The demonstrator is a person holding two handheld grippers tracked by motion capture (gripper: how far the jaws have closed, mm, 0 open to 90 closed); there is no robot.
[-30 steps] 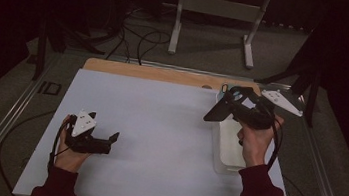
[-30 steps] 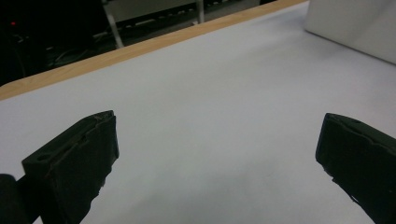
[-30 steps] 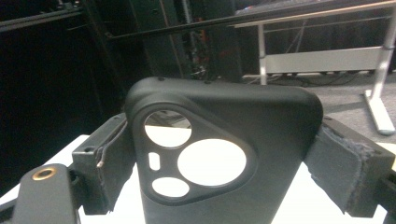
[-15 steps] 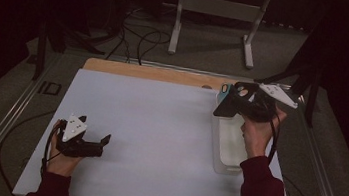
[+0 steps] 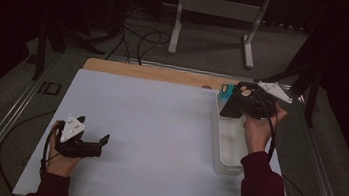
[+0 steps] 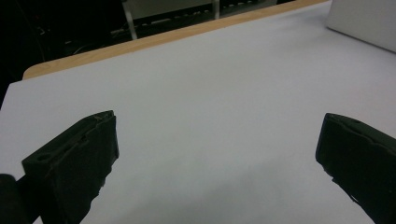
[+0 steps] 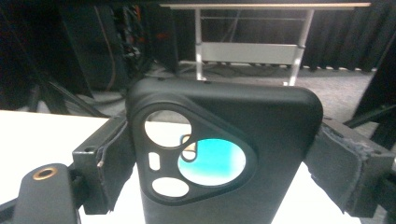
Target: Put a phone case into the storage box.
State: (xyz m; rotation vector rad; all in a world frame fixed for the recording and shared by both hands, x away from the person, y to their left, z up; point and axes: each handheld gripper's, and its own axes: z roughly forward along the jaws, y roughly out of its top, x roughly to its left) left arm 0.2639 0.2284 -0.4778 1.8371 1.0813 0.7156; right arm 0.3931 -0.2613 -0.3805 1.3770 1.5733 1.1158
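Observation:
My right gripper hovers over the far end of a white bin at the table's right, shut on a black phone case. In the right gripper view the case stands upright between the two jaws of the right gripper, its camera cutout facing me. A teal item shows through that cutout, and the same teal item lies at the bin's far end. My left gripper rests low at the table's near left, open with nothing between its jaws. The left gripper looks over bare white surface.
A white sheet covers the table, with a wooden strip along the far edge. The bin's corner shows far off in the left gripper view. A metal stand and cables lie on the floor beyond the table.
My right gripper has shifted slightly right and toward the far end of the bin with the case. My left gripper has drawn back a little toward the near left.

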